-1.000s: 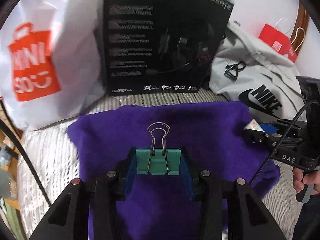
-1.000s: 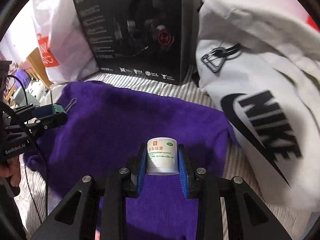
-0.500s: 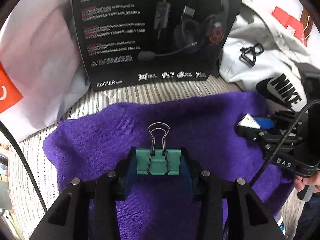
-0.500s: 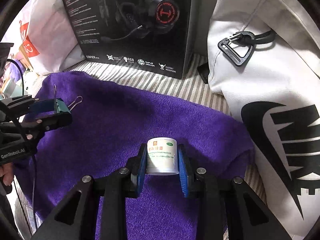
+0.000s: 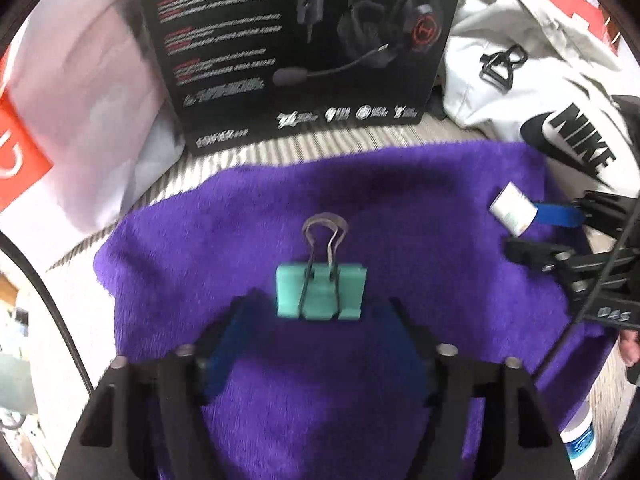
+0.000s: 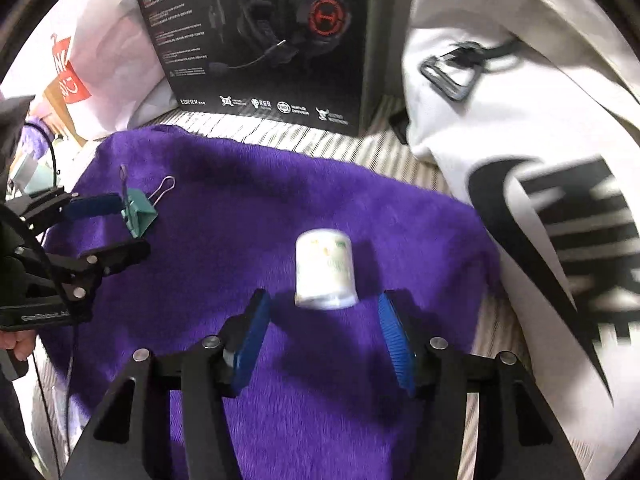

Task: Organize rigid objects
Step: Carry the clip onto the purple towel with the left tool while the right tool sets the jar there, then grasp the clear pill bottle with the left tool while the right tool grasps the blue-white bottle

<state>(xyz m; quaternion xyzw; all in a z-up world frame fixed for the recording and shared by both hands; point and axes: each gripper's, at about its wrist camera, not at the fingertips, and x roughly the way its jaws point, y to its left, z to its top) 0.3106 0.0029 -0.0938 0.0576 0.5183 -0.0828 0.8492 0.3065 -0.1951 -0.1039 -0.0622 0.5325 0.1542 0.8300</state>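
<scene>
The supporting surface was covered by a grey-and-white striped sheet (image 6: 404,168). A purple towel (image 5: 400,208) was spread flat across it. Behind the towel, a black headset box (image 6: 260,40) stood upright. A white plastic bag (image 5: 80,100) was positioned left of the box, and a white Nike garment (image 6: 520,140) right.
</scene>
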